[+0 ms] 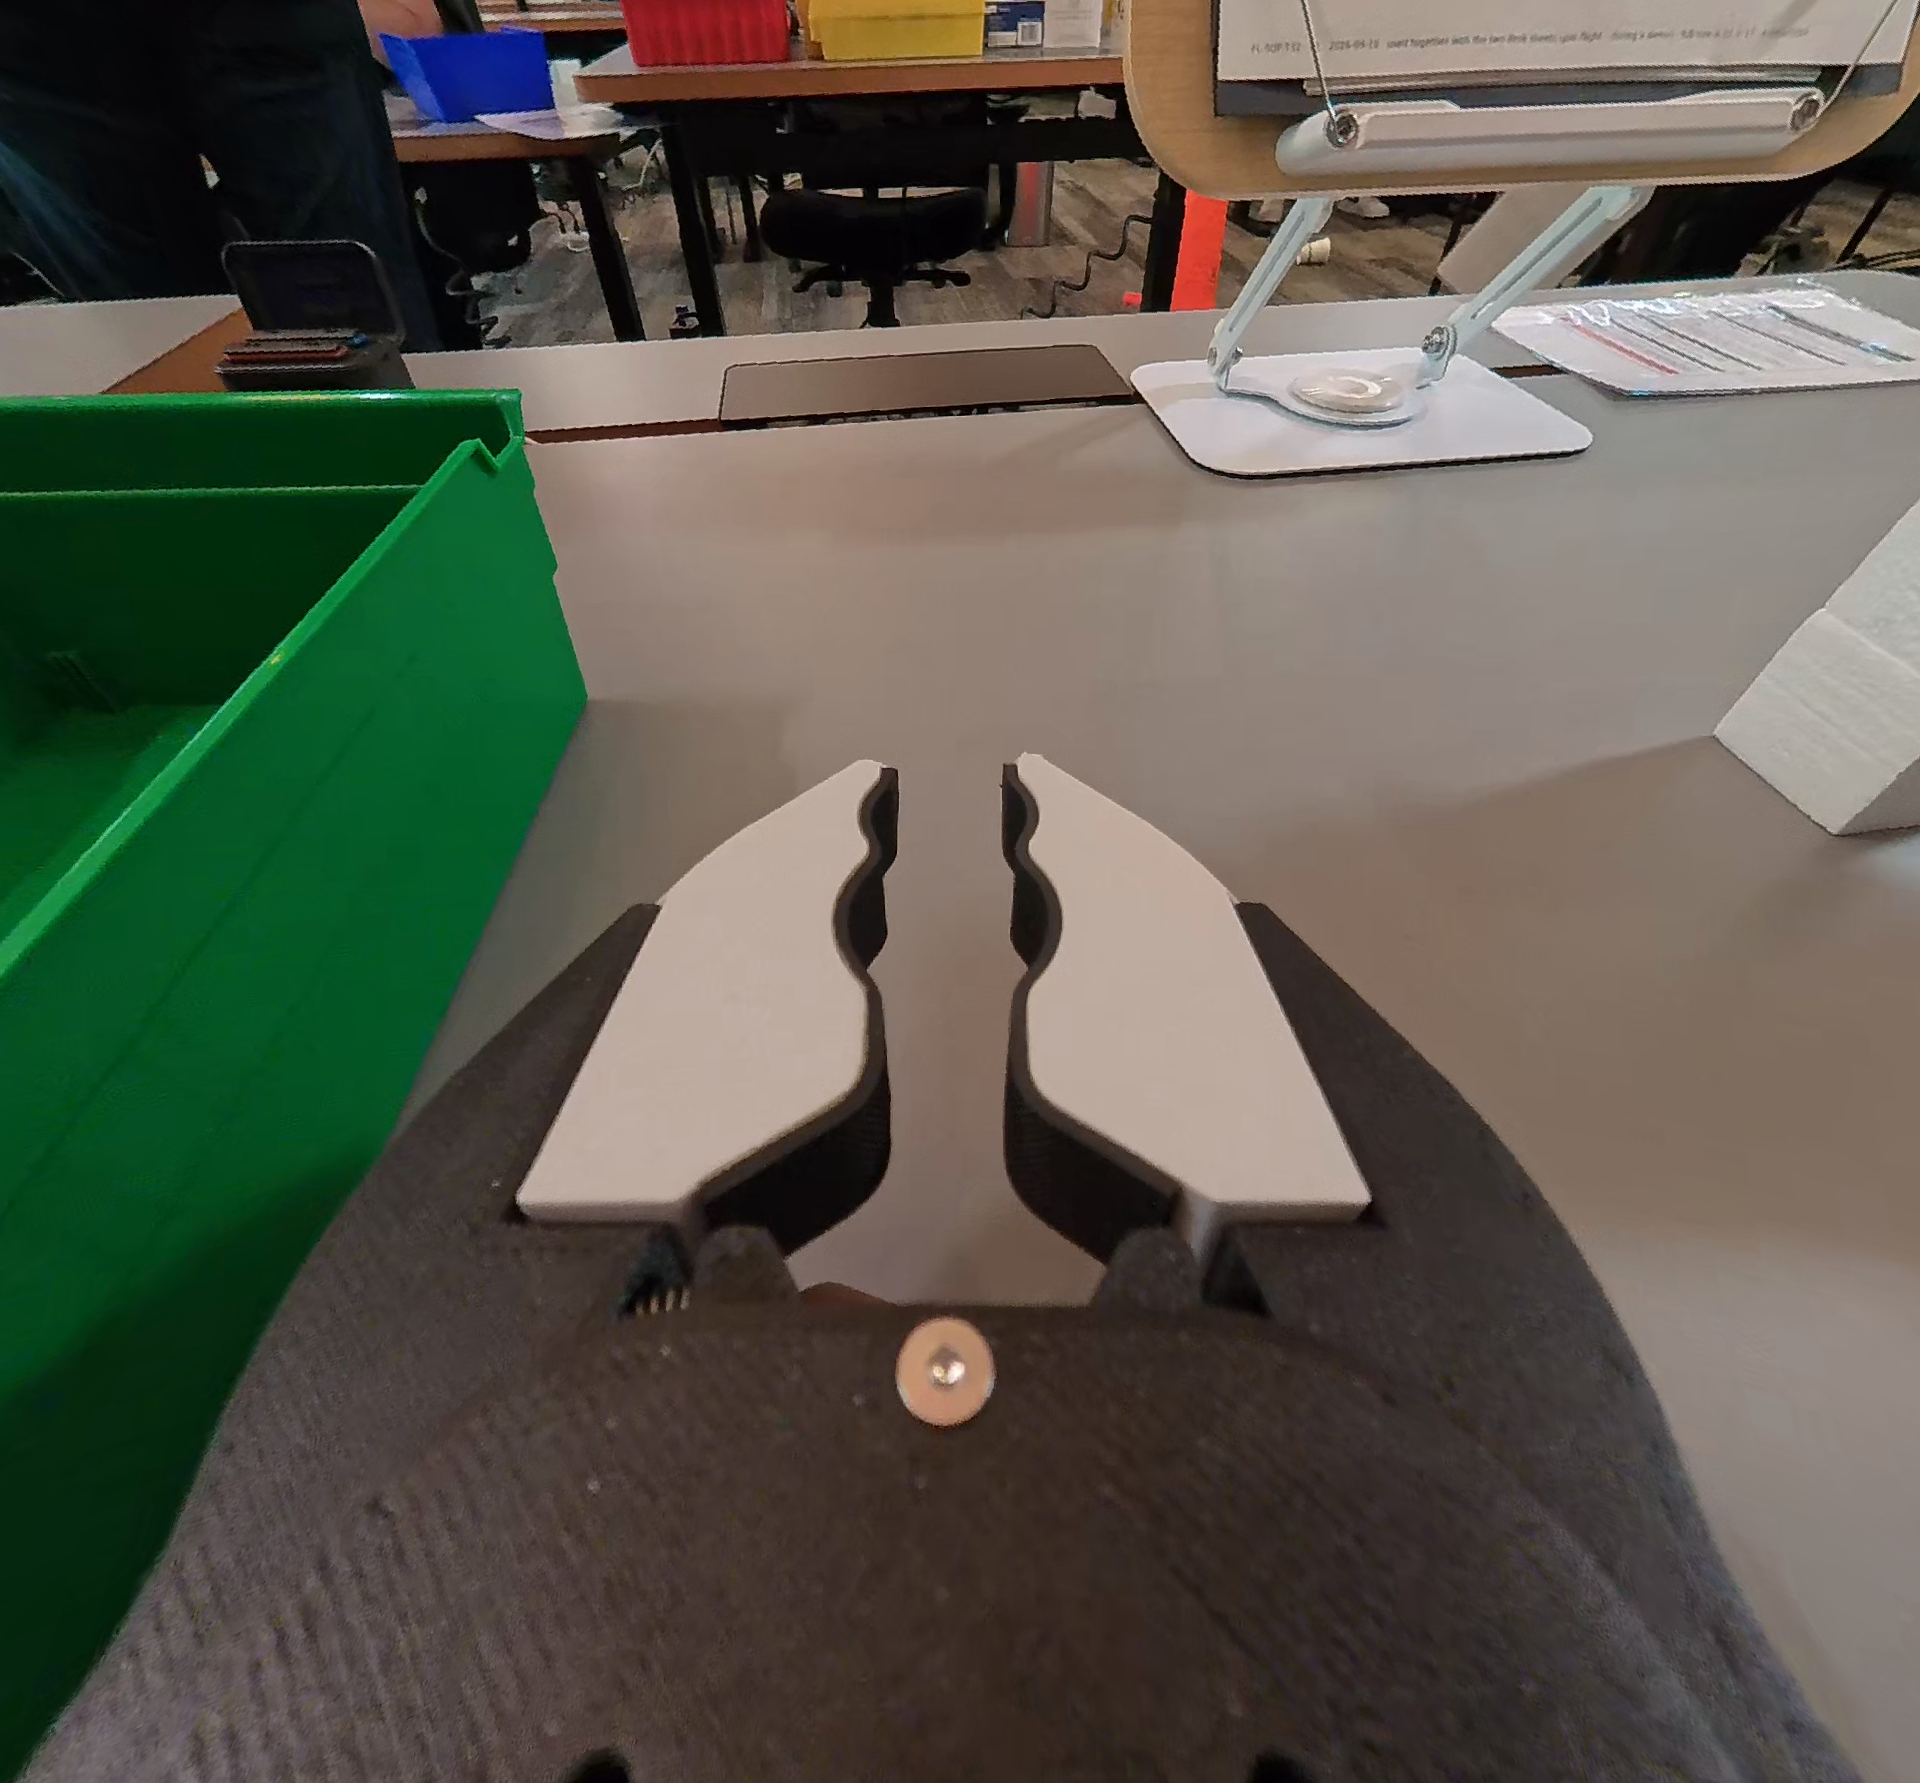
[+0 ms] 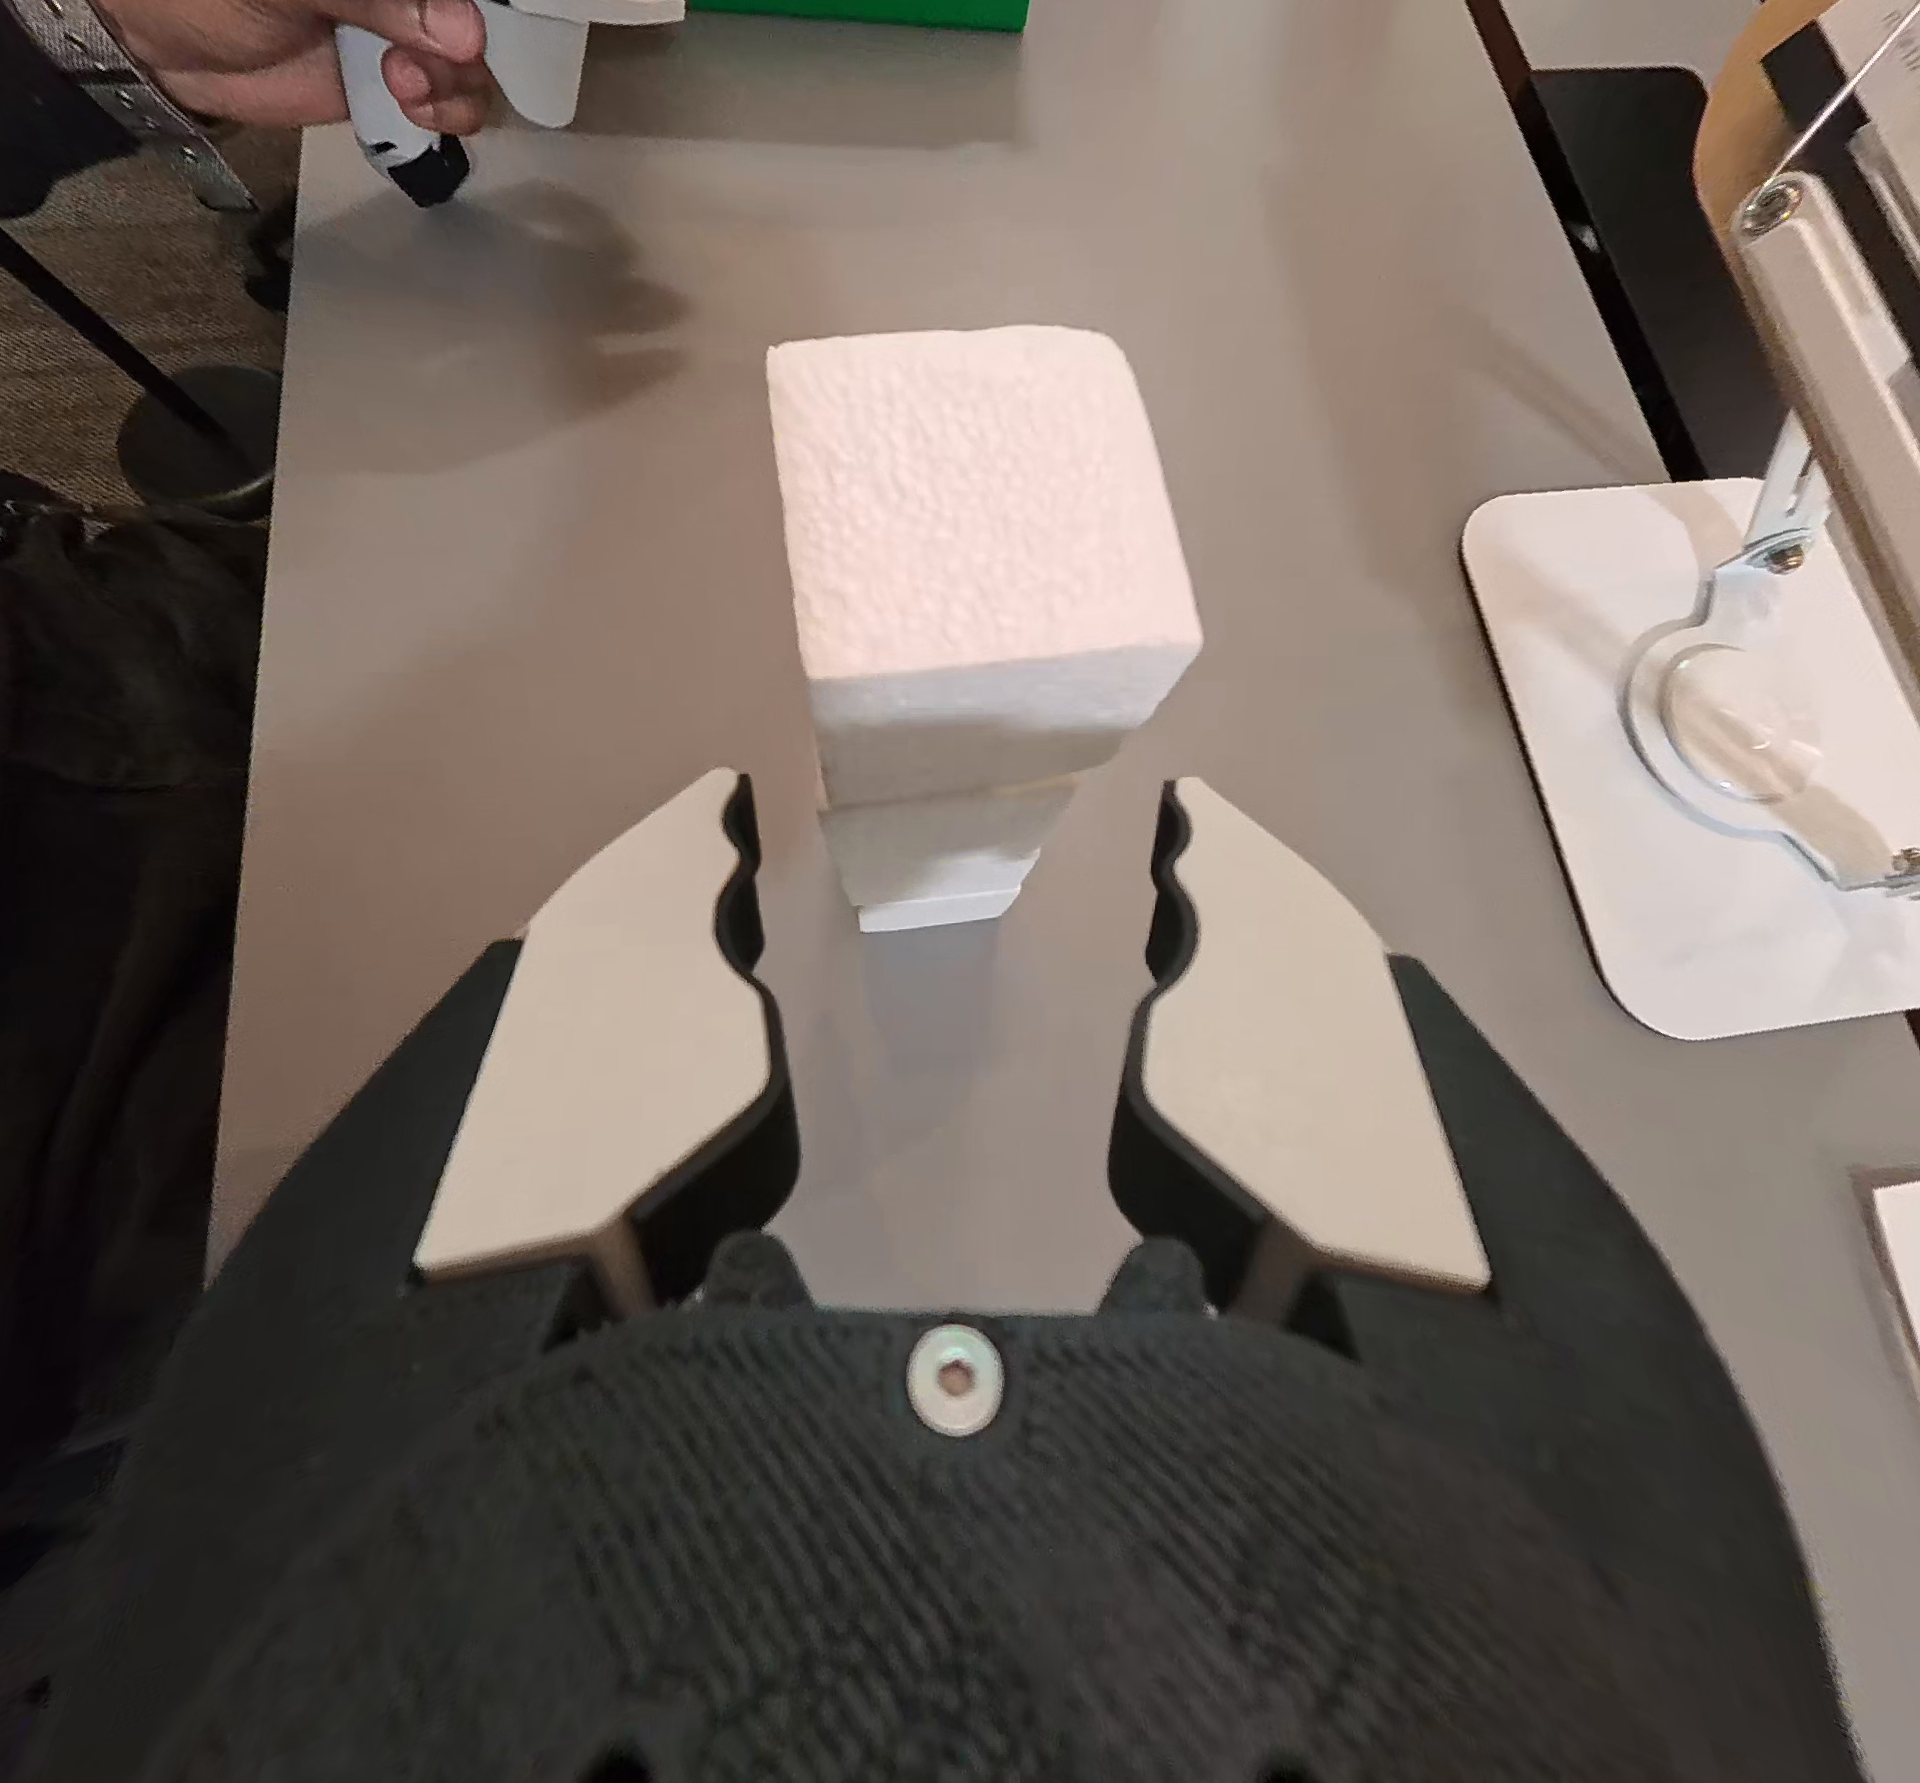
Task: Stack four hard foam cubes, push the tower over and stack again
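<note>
Right claw (image 2: 954, 803) gapes wide just behind the foam cube stack (image 2: 977, 580); left claw (image 1: 948, 777), narrowly parted, holds nothing beside the green bin (image 1: 312, 746).

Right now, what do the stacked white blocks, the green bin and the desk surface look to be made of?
White blocks: probably expanded polystyrene foam; matte, with a pebbled, beaded surface and crumbly edges.
Green bin: likely moulded plastic; smooth and slightly glossy, with thin walls and a rolled rim.
Desk surface: grey and smooth with a soft sheen, perhaps laminate; the core is not visible.
</note>
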